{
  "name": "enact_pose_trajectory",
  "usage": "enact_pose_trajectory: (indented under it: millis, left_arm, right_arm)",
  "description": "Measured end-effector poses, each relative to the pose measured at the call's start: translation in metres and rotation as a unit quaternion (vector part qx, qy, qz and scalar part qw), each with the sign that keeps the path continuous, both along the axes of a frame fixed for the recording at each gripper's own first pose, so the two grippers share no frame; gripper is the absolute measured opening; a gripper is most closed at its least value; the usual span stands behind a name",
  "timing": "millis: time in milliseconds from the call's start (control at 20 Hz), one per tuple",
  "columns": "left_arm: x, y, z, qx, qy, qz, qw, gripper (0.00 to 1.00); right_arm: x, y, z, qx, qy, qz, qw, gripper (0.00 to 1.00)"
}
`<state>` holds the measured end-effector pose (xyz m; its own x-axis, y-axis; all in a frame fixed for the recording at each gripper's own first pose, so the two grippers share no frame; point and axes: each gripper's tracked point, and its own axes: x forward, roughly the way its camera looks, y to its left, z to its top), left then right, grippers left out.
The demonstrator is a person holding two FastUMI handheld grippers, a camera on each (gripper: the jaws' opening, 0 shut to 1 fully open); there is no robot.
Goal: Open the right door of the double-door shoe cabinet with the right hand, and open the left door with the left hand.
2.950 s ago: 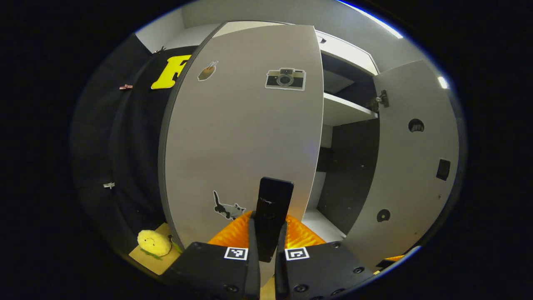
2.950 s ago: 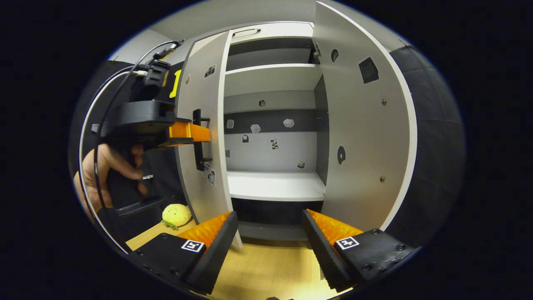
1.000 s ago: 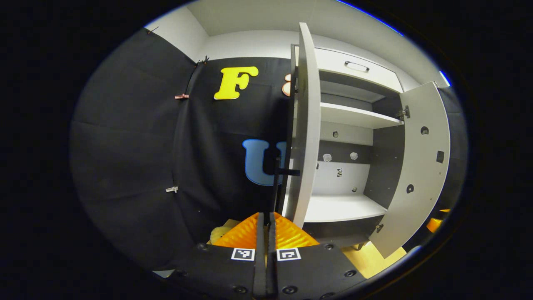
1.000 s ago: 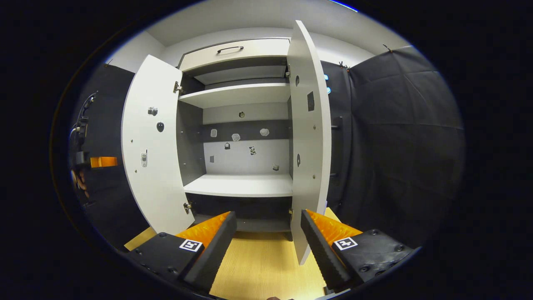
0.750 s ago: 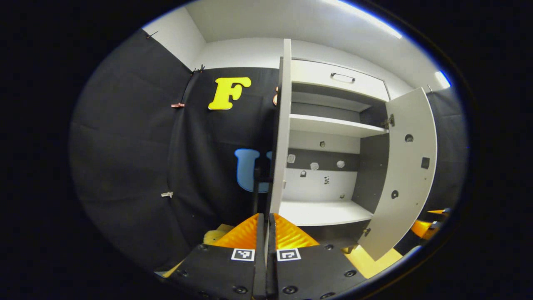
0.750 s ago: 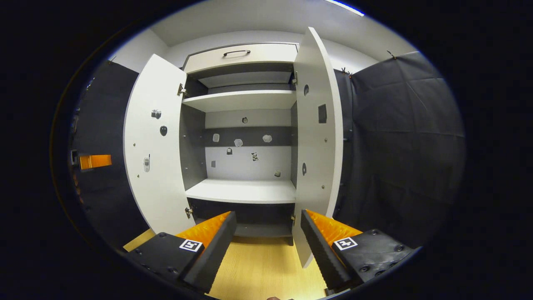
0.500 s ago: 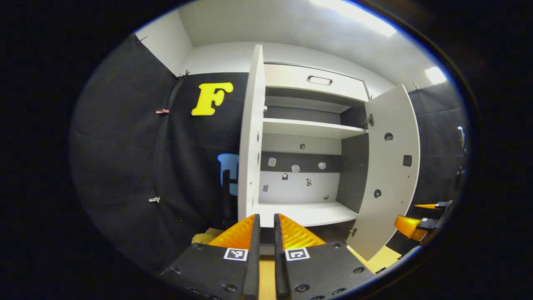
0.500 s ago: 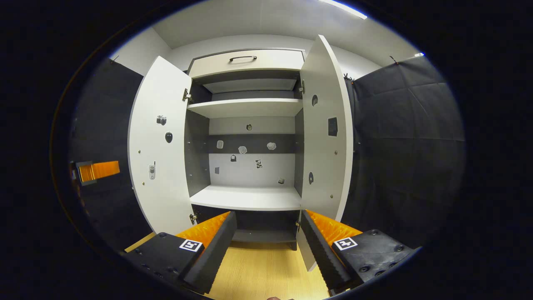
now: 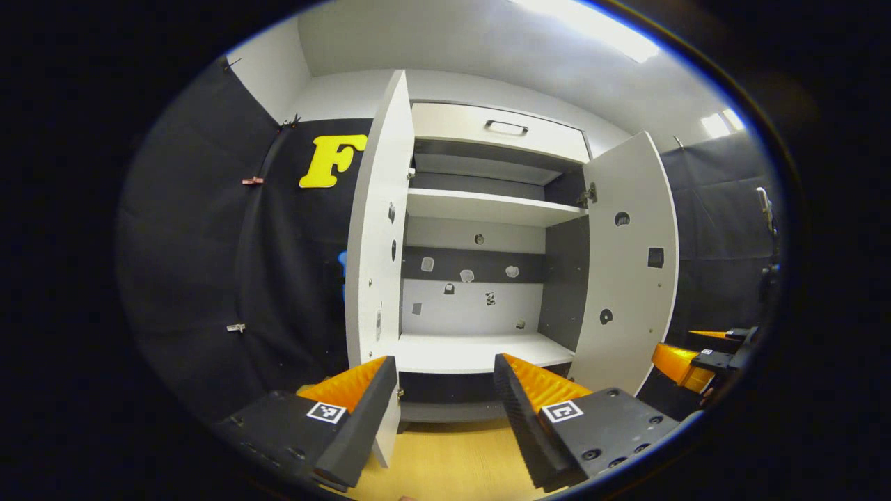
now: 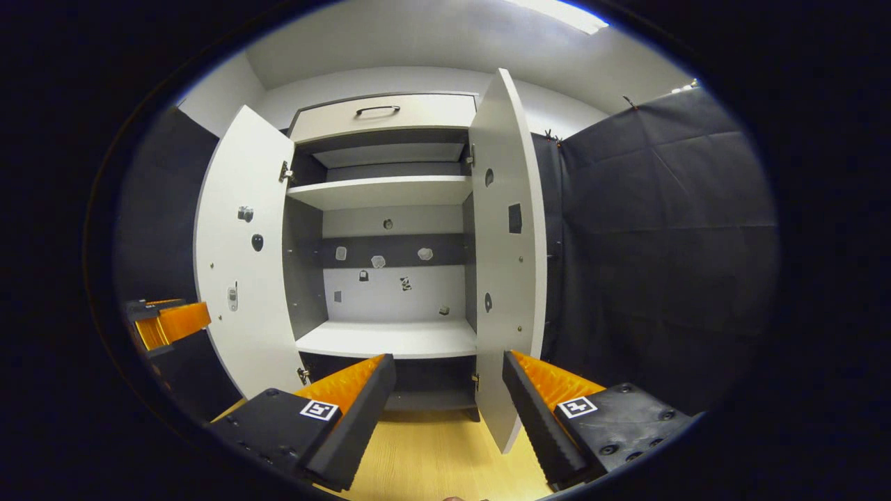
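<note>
Currently both doors of the shoe cabinet [image 10: 390, 229] stand swung out. In the right gripper view, the left door [image 10: 240, 264] sits at about 9 o'clock and the right door [image 10: 505, 257] just past 12 o'clock, nearly edge-on. Between them the inner shelf [image 10: 390, 337] and the back panel are fully exposed. The top drawer [image 10: 383, 111] above the doors is shut.

Task status, as a judgement: both opening steps appear complete. Nothing further seems required beyond clearing the hand-held grippers away from the cabinet.

Gripper state:
- Left hand-held gripper [image 9: 445, 390]: jaws spread wide, holding nothing, pointed at the cabinet opening from a short way back. The left door's free edge lies just beside its 9 o'clock finger.
- Right hand-held gripper [image 10: 449, 390]: jaws spread wide, holding nothing, well clear of the right door's handle side.
- Each gripper is also visible at the far edge of the other's view.

Change from earlier frames:
- Three seconds ago the left hand-held gripper was clamped on the left door's handle, with that door only partly swung.
- Half a second ago its jaws were nearly together; now they are wide apart and the handle is released.
- The right hand-held gripper has stayed open and idle throughout.
</note>
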<state>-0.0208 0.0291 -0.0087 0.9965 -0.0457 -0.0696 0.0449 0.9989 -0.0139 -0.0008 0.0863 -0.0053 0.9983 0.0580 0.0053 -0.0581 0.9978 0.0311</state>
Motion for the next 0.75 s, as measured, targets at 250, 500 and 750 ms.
enact_pose_trajectory:
  millis: [250,500,750]
  left_arm:
    - [0.000,0.010,-0.023,-0.005,0.022,0.044,0.999,0.95]
    - [-0.003,0.012,-0.021,-0.002,0.008,0.063,0.998,0.95]
    - [-0.006,0.014,-0.020,0.000,-0.005,0.075,0.997,0.95]
  right_arm:
    - [0.016,0.003,-0.021,-0.006,0.023,0.037,0.999,0.98]
    - [0.030,0.005,-0.039,0.004,0.048,0.064,0.997,0.98]
    - [0.029,0.016,-0.051,-0.008,0.064,0.102,0.993,0.99]
